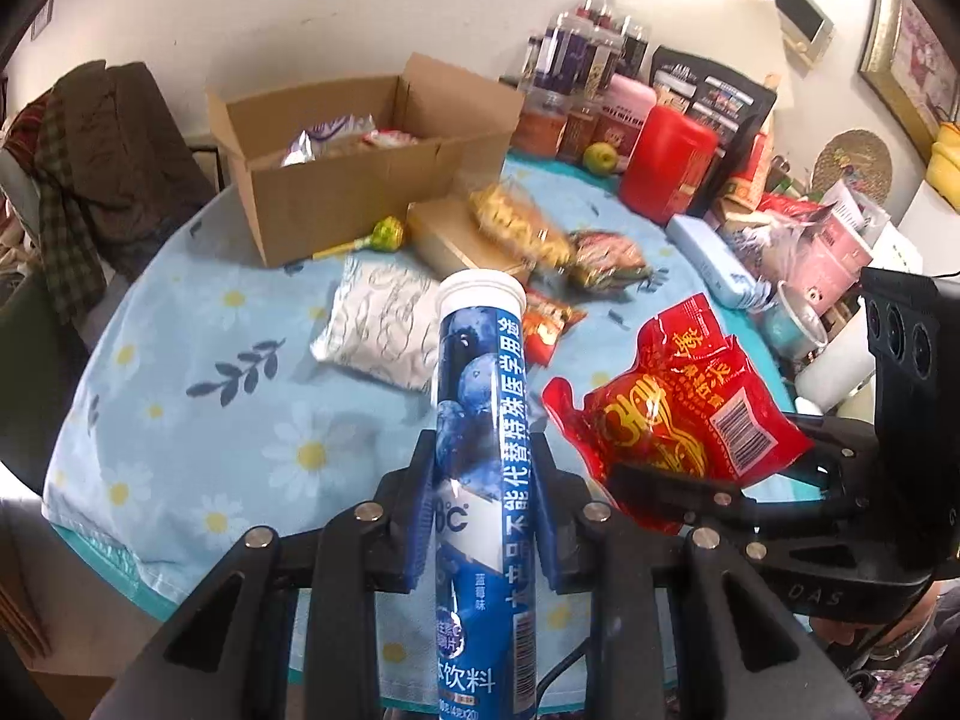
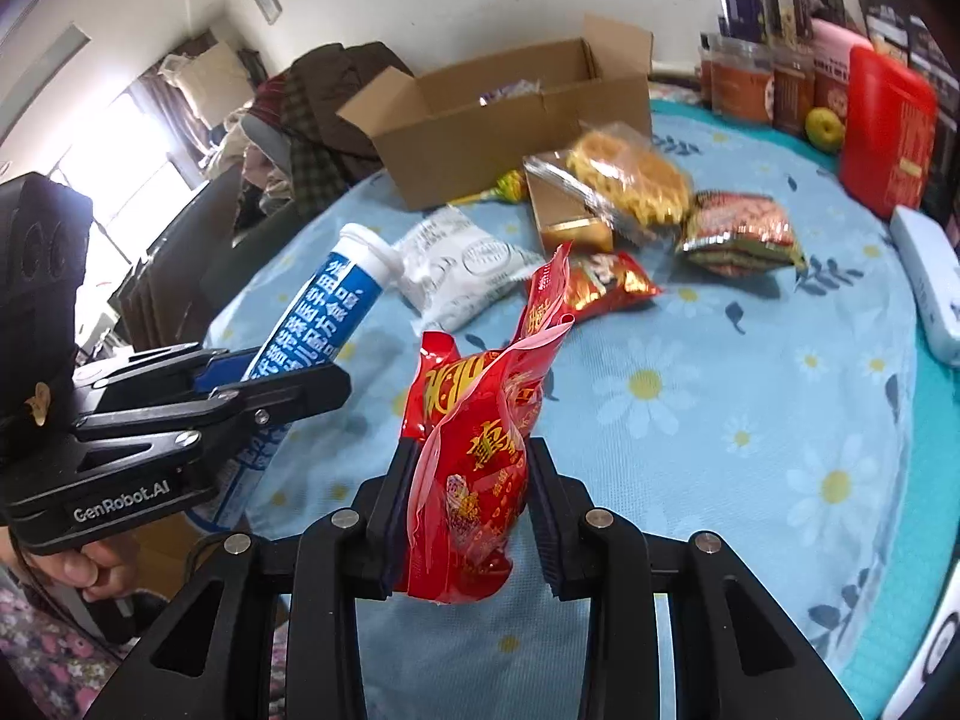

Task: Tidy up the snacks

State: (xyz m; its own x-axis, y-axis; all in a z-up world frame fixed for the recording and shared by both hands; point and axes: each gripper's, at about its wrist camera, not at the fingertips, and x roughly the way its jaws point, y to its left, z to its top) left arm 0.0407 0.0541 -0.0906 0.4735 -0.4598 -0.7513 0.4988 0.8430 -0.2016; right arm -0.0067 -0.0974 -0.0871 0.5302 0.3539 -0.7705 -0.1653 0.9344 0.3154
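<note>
Left wrist view: the left gripper (image 1: 483, 516) is seen clamped on a blue tube (image 1: 480, 438) with a white cap, its blue pads pressed against the tube's sides, and the tube is held off the table, tilted forward. Just to its right, the right gripper (image 1: 714, 480) is closed on a red snack bag (image 1: 672, 414), which is likewise lifted clear of the flowered blue tablecloth (image 1: 198, 396).

Beyond both held items, a white packet (image 1: 384, 324) is laid flat on the cloth, with a small red-and-gold packet (image 1: 549, 324) beside it. Farther back, a clear bag of yellow snacks (image 1: 522, 222) is rested over a flat gold box (image 1: 456, 240), and a dark patterned packet (image 1: 606, 258) lies to their right. A green lollipop (image 1: 384, 235) is found against the front of the open cardboard box (image 1: 360, 180), in which a few packets can be made out. The path to that box is crossed by these loose items.

At the back edge, jars (image 1: 570, 96), a green apple (image 1: 600, 157) and a red canister (image 1: 666, 162) are lined up. A white-and-blue box (image 1: 711, 264) is set along the right edge.

In the right wrist view, the red snack bag (image 2: 474, 468) is shown pinched between the right gripper's (image 2: 468, 510) pads, and a hand (image 2: 102, 570) is seen under the left gripper (image 2: 264, 378).
</note>
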